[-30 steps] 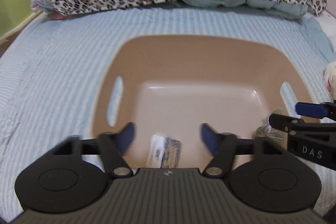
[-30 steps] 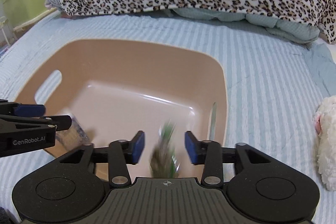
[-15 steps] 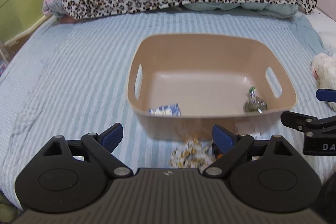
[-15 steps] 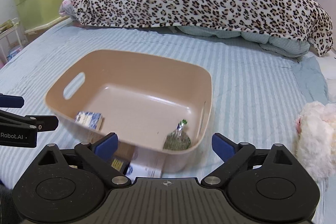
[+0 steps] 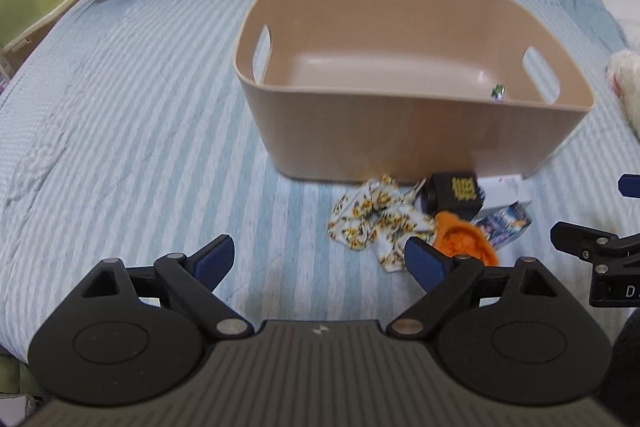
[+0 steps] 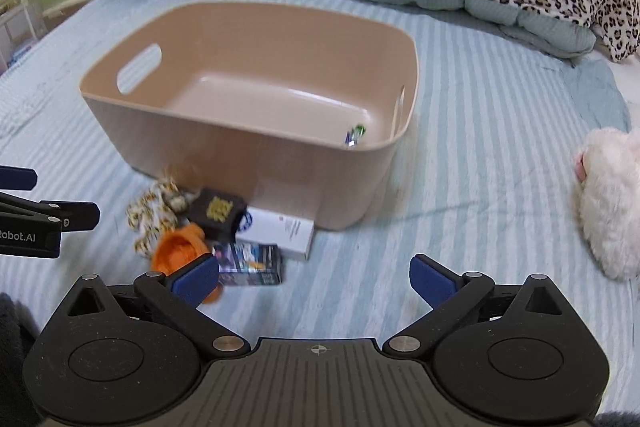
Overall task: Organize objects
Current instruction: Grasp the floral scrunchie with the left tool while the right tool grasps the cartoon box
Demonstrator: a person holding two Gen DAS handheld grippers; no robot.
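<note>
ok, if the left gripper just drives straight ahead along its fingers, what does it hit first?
Probably bare striped bedsheet first. Beyond that lies the tan bin, near wall. The left gripper is open; the floral cloth sits just right of centre. Depth is unclear.

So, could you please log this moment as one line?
left gripper: open, empty | right gripper: open, empty | bin: green-topped packet inside | pile: outside

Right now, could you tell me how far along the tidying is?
Begun: one small green-topped packet shows inside the tan bin. Both the left gripper and right gripper are open, empty. Left: floral cloth, black box, orange item, white box, colourful box.
</note>
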